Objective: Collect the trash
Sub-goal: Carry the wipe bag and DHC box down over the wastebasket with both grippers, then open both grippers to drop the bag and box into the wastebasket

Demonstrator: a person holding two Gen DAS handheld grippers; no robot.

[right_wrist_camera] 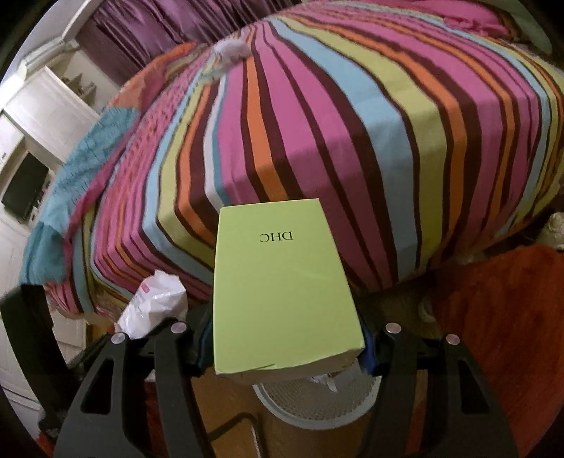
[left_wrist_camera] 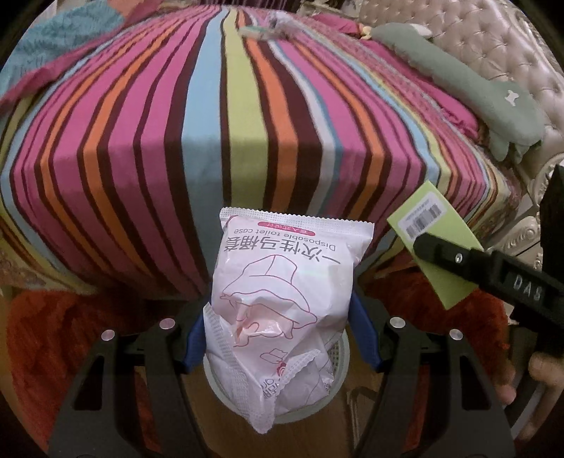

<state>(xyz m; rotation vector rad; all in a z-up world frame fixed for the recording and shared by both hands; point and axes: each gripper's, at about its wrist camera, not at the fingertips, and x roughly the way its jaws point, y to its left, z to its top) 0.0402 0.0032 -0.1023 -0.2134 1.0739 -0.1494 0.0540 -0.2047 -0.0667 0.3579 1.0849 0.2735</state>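
The left gripper [left_wrist_camera: 278,338] is clamped on a white packet [left_wrist_camera: 282,299] printed "Disposable toilet case", holding it above the mesh bin [left_wrist_camera: 340,356], whose pale rim shows just beneath. The right gripper [right_wrist_camera: 285,338] grips a lime-green box [right_wrist_camera: 282,285] marked DHC, also over the bin [right_wrist_camera: 317,401], which has crumpled paper [right_wrist_camera: 331,378] inside. From the left wrist, the box [left_wrist_camera: 433,243] and right gripper [left_wrist_camera: 493,271] sit to the right, near the packet. Behind both lies a bed with a striped sheet [left_wrist_camera: 218,123]; a small crumpled piece [left_wrist_camera: 268,30] rests at its far end. A red rug [right_wrist_camera: 500,317] covers the floor
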